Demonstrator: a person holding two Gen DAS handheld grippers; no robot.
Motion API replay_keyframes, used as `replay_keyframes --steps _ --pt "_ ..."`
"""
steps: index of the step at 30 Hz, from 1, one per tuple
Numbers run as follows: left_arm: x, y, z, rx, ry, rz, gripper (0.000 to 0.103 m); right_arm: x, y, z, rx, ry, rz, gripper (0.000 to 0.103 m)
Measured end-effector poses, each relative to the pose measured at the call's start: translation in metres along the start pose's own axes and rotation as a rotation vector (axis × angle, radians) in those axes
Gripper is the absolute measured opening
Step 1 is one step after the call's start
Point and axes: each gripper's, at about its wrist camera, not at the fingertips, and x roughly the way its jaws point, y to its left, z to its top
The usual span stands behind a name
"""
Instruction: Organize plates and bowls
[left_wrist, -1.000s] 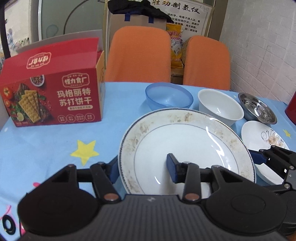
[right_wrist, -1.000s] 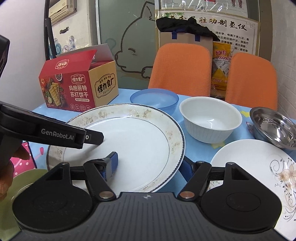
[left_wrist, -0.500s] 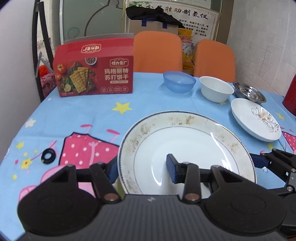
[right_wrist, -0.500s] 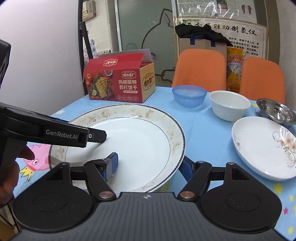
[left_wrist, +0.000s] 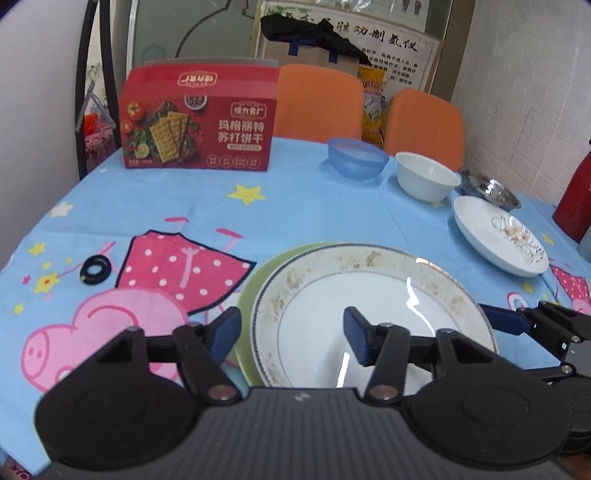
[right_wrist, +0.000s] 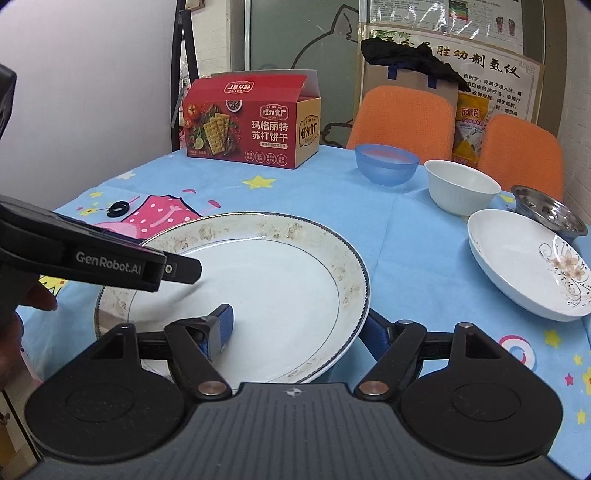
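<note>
A large white plate with a speckled gold rim (left_wrist: 373, 291) (right_wrist: 258, 280) sits over a green plate (left_wrist: 251, 288) near the table's front edge. My left gripper (left_wrist: 291, 332) is shut on the large plate's left rim, one finger inside, one outside. My right gripper (right_wrist: 299, 328) is shut on its right rim the same way. A blue bowl (left_wrist: 357, 158) (right_wrist: 386, 164), a white bowl (left_wrist: 427, 181) (right_wrist: 461, 191), a steel bowl (left_wrist: 489, 187) (right_wrist: 550, 214) and a white flowered plate (left_wrist: 498, 234) (right_wrist: 524, 266) stand further back on the right.
A red cracker box (left_wrist: 199, 122) (right_wrist: 255, 122) stands at the back left. A black ring (left_wrist: 95, 269) (right_wrist: 117, 209) lies on the blue cartoon tablecloth (left_wrist: 295, 214). A red container (left_wrist: 576, 199) is at the right edge. Two orange chairs (left_wrist: 319, 101) stand behind the table.
Both grippers have carried the large plate back toward the front of the table and lowered it over the green plate. The bowls and the flowered plate now lie farther off.
</note>
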Motion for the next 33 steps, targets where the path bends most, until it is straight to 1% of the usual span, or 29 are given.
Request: replay_keyframes --steps 2,4,6,8,11,16,21,28,33 --pt "-0.009 0.002 0.008 -0.011 -0.027 -0.010 0.059 -0.008 -0.011 0.001 0.058 -0.034 -0.014 0.103" --pt "-0.013 0.000 0.013 -0.015 -0.037 -0.018 0.061 -0.015 -0.020 0.002 0.091 -0.053 -0.023 0.103" --pt "-0.014 -0.006 0.018 -0.019 -0.041 -0.031 0.066 -0.020 -0.029 0.003 0.121 -0.065 -0.024 0.103" --pt "-0.012 -0.015 0.022 -0.020 -0.041 -0.042 0.076 -0.027 -0.041 0.002 0.154 -0.078 -0.032 0.103" --pt "-0.007 -0.034 0.025 0.003 -0.039 -0.073 0.076 -0.037 -0.059 -0.001 0.177 -0.091 -0.072 0.103" --pt "0.011 -0.077 0.034 0.037 -0.011 -0.140 0.076 -0.053 -0.097 -0.007 0.222 -0.101 -0.148 0.103" --pt "0.031 -0.119 0.045 0.069 0.015 -0.182 0.076 -0.065 -0.135 -0.014 0.256 -0.105 -0.216 0.103" --pt "0.072 -0.166 0.063 0.078 0.090 -0.240 0.076 -0.066 -0.178 -0.018 0.281 -0.089 -0.249 0.103" --pt "0.122 -0.186 0.082 0.051 0.177 -0.279 0.076 -0.048 -0.206 -0.005 0.250 -0.046 -0.262 0.103"
